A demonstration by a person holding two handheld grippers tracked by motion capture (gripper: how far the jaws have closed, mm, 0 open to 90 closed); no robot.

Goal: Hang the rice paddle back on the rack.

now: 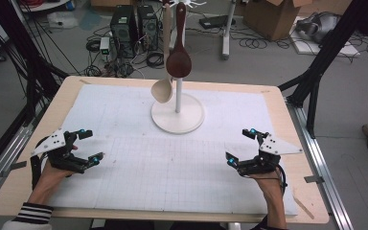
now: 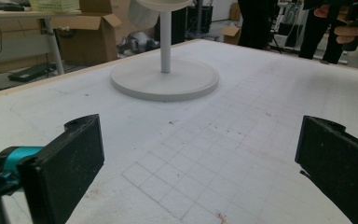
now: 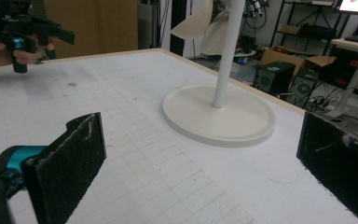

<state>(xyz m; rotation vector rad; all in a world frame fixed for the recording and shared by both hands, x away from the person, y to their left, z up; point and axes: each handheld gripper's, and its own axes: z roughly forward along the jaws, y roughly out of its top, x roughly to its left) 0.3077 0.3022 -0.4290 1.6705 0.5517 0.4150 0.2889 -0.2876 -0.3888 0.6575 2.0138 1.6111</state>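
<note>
- Left tool held low over the white gridded mat, near the left edge of the counter. Jaws spread wide, nothing between them; the left gripper view shows bare mat in the gap.
- Right tool mirrors it at the right side of the mat, jaws likewise spread and empty. The right gripper view confirms bare mat between the two black jaws.
- Both tools point toward the white stand, which sits mid-counter at the far part of the mat, well apart from either tool.
- Two spoons hang from the top of the stand's pole: a dark wooden spoon, bowl down, and a pale spoon, bowl down, hanging lower and just left of the pole. The hooks at the top are cut off by the frame edge, so how each handle is seated cannot be made out.
- No utensil lies on the mat.
- Judgement on progress: either start or finish. With both spoons on the stand and both tools empty and drawn off to the near side, nothing is in hand. If the work is removing spoons, all of it is left; if hanging them, it looks complete. Probably one of these end states, not a middle step.
</note>
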